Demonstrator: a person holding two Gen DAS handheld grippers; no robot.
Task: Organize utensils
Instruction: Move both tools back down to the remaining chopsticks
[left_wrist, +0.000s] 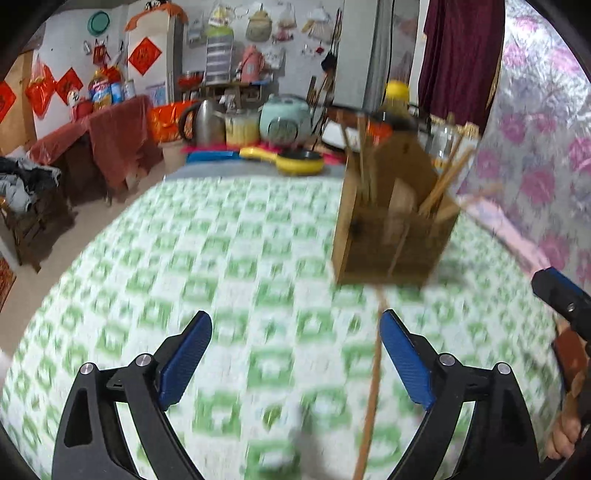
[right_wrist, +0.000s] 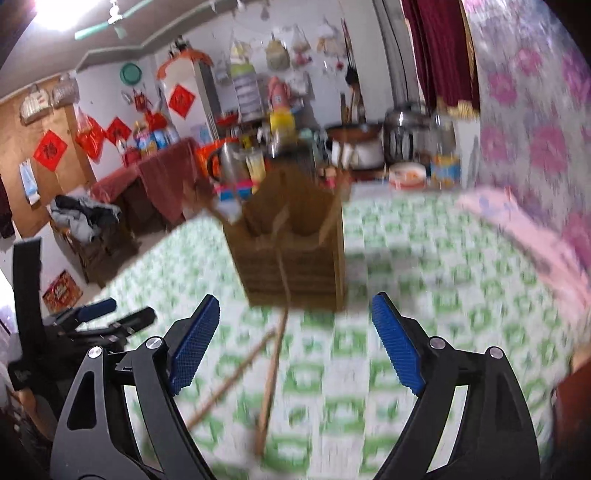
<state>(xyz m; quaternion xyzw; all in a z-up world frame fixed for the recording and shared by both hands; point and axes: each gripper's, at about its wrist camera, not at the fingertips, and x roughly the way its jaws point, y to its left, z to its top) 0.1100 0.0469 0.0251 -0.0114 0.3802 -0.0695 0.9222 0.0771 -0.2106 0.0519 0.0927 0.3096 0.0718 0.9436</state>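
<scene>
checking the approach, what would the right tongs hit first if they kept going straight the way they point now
Most likely the loose chopsticks lying on the green-checked tablecloth between the open right tongs, then the wooden utensil box behind them. Blur makes depth uncertain.

- Your 2 fisheye views are smeared by motion blur, bending at dark corners.
- A ceiling light (right_wrist: 55, 13) glares top-left in your right wrist view.
</scene>
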